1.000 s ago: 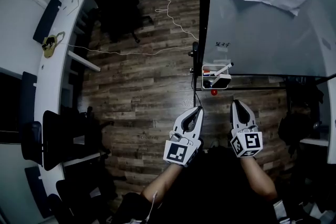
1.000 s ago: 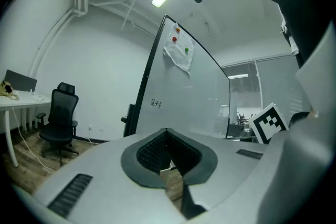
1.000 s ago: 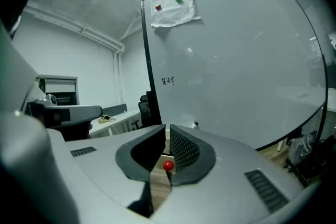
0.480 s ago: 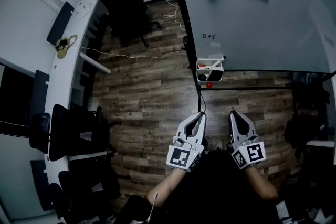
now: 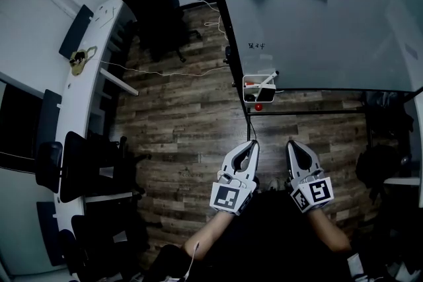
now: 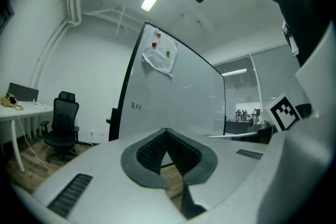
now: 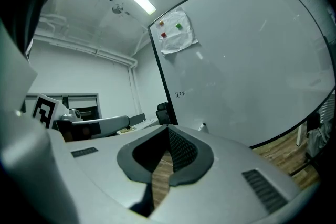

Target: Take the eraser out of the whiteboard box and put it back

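Head view: grey left gripper (image 5: 250, 144) and right gripper (image 5: 291, 144) clenched empty.
Open wood-plank floor (image 5: 192, 122) separates them from small white box (image 5: 246, 89) at whiteboard (image 5: 317, 30) edge.

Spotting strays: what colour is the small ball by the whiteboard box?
Red; the small ball shows best in head view.
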Available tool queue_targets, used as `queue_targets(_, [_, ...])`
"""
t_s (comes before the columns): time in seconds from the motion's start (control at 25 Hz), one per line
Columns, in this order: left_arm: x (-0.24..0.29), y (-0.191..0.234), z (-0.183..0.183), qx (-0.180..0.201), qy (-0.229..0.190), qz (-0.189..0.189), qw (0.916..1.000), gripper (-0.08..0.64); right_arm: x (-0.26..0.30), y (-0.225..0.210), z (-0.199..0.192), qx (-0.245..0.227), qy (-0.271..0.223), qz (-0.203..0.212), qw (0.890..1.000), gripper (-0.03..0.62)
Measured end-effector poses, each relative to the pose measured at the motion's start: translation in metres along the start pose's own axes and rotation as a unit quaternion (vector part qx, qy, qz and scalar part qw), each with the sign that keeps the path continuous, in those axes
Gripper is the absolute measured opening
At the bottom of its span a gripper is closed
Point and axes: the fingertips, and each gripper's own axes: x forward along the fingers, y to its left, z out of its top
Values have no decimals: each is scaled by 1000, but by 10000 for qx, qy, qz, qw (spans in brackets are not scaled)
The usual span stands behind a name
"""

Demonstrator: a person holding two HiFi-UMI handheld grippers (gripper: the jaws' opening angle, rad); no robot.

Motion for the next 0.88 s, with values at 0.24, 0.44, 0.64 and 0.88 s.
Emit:
queue_targets(0.24, [2, -6, 1, -67, -137, -136, 9998, 6, 0, -1, 1, -8, -8, 1, 10000, 15])
queue_targets(0.44, [5, -1, 7, 53, -124, -73, 9999, 6, 3, -2, -1, -32, 20, 2, 10000, 15])
queue_targets(0.64, [6, -1, 3, -58, -115, -116, 9998, 6, 6, -2, -1, -47, 38, -14, 10000, 15])
queue_targets(0.88, [9, 4, -1, -15, 19, -139, 9999, 6, 10, -2, -2, -21, 34, -33, 10000, 15])
